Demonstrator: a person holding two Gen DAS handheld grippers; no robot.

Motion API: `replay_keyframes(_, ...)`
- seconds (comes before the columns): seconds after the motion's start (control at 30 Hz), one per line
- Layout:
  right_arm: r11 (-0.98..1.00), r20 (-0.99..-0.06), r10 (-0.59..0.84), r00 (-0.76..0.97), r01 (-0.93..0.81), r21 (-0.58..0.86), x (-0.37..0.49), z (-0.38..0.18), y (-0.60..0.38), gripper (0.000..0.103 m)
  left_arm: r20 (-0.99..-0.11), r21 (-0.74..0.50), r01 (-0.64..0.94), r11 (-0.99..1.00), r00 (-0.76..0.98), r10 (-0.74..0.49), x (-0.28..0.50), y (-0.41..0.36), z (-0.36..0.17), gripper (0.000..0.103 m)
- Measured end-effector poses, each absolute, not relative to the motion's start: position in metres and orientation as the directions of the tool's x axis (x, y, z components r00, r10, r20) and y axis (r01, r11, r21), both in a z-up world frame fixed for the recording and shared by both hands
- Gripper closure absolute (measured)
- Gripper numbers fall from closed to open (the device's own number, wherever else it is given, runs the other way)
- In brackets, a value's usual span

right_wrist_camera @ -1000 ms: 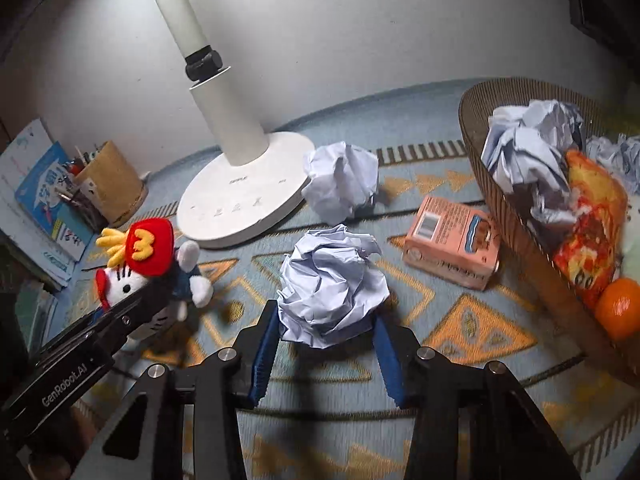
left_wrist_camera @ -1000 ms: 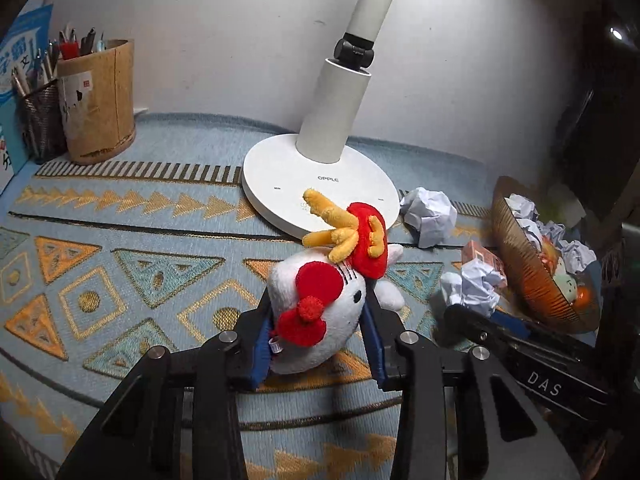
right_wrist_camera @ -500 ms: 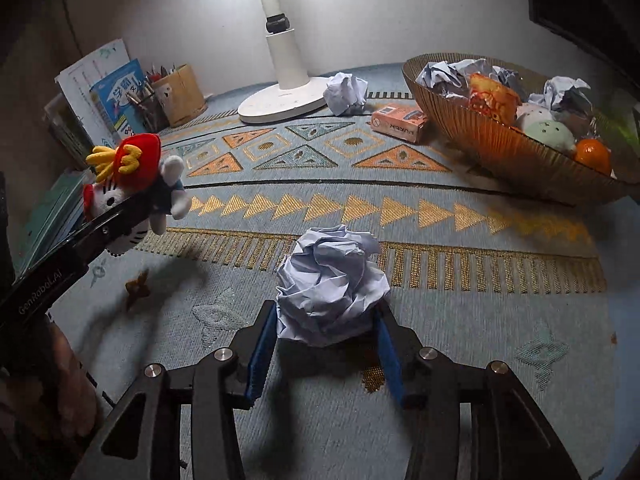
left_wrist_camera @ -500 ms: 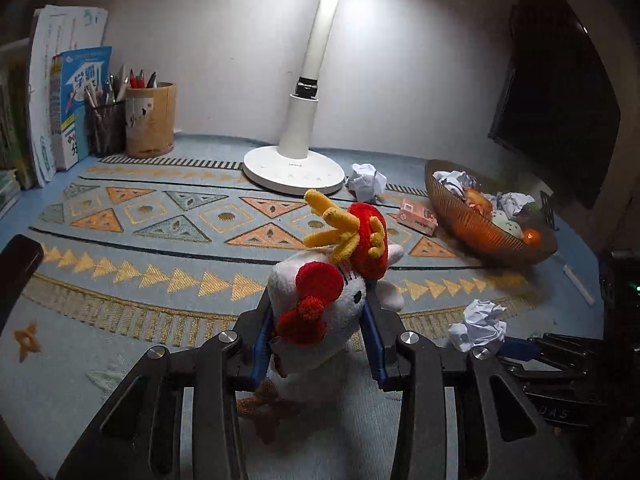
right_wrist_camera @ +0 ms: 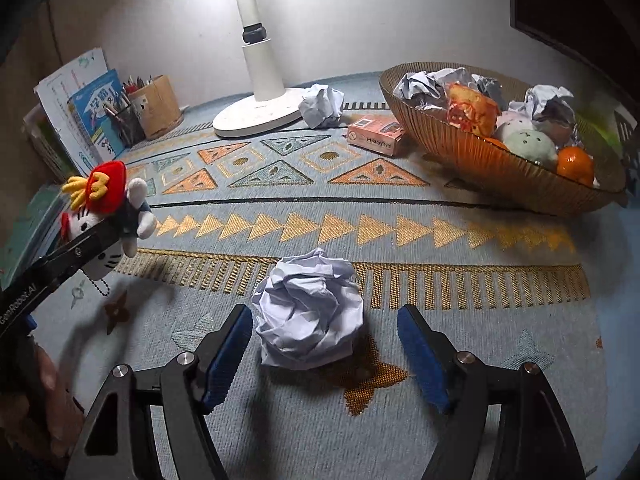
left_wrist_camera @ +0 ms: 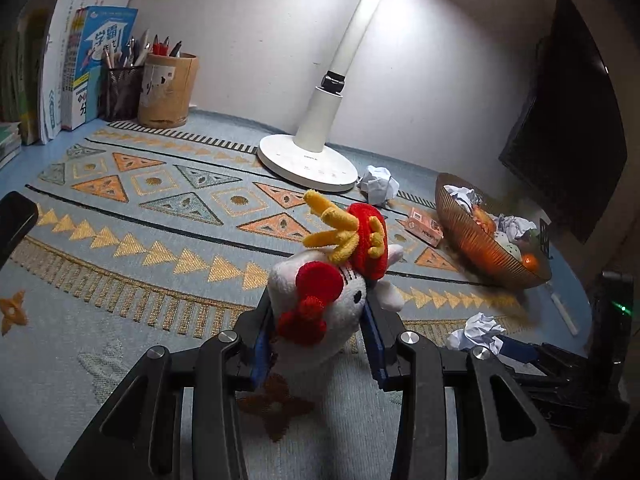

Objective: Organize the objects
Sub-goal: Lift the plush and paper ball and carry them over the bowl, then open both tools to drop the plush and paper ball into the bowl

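A white plush cat toy (left_wrist_camera: 320, 304) with a red bow and red hat is squeezed between the blue pads of my left gripper (left_wrist_camera: 318, 336), above the patterned mat. In the right wrist view the same plush toy (right_wrist_camera: 104, 216) hangs at the left in that gripper. A crumpled white paper ball (right_wrist_camera: 310, 310) rests on the mat between the fingers of my right gripper (right_wrist_camera: 324, 356). Its jaws are opening and the pads stand clear of the paper on both sides. From the left wrist view that paper ball (left_wrist_camera: 476, 330) lies at the lower right.
A ribbed amber basket (right_wrist_camera: 480, 160) holds crumpled paper, a snack bag, plush toys and an orange. A white desk lamp (right_wrist_camera: 260, 112), another paper ball (right_wrist_camera: 322, 104) and a pink carton (right_wrist_camera: 374, 136) lie behind. Pen holders (left_wrist_camera: 164, 88) and books (left_wrist_camera: 88, 68) stand back left.
Both grippers pulled back from the lamp toward the mat's near edge. The right gripper's jaws spread and let go of the paper ball, which now lies on the mat. The left still grips the plush.
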State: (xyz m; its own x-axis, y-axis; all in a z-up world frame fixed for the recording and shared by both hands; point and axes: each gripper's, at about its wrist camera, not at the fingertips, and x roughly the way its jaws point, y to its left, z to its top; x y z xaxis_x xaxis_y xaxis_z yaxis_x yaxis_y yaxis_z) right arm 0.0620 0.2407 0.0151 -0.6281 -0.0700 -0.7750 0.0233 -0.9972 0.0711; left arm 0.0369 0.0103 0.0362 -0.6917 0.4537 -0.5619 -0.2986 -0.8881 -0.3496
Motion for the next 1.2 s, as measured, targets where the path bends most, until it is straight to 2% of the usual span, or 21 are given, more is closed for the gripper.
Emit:
replay_keyframes(0.07,-0.999,-0.773,-0.033,-0.634,0.02,0.026,0.061,0.013,0.232,0.052,-0.564,-0.358,-0.301,-0.884,-0.685,0.462,0.036,0.01,0.035,0.067)
replay_keyframes(0.13,-0.999,-0.752,0.005,-0.659,0.023,-0.026,0.065,0.015,0.225,0.055,-0.569,-0.358,-0.3,-0.884,-0.681,0.461,0.035,0.011,0.035,0.067)
replay_keyframes(0.37,-0.987,-0.678,0.033,-0.734,0.084,-0.139,0.088,0.021,0.204,0.055,-0.577,-0.346,-0.291,-0.892,-0.683,0.447,0.035,0.012,0.035,0.067)
replay_keyframes(0.67,-0.999,-0.664,-0.032,-0.747,0.048,-0.006,0.092,0.032,0.23,0.055,-0.612,-0.284,-0.335,-0.898,-0.658,0.439,0.036,0.032,0.037,0.067)
replay_keyframes(0.77,-0.998,-0.655,-0.063,-0.753,0.03,0.062,0.095,0.051,0.259,0.055,-0.6,-0.307,-0.387,-0.87,-0.63,0.492,0.034,0.053,0.052,0.067)
replay_keyframes(0.87,-0.992,-0.592,-0.044,-0.805,-0.035,0.122,0.098,0.094,0.308,0.055,-0.538,-0.319,-0.47,-0.823,-0.625,0.566,0.027,0.089,0.09,0.067)
replay_keyframes(1.0,-0.973,-0.512,0.07,-0.856,-0.173,0.155,0.092,0.147,0.384,0.054,-0.483,-0.255,-0.599,-0.759,-0.602,0.636,0.013,0.166,0.132,0.067)
replay_keyframes(1.2,-0.95,-0.54,0.144,-0.829,-0.268,0.158,0.049,0.15,0.459,0.054,-0.481,-0.226,-0.684,-0.693,-0.54,0.691,-0.013,0.256,0.125,0.067)
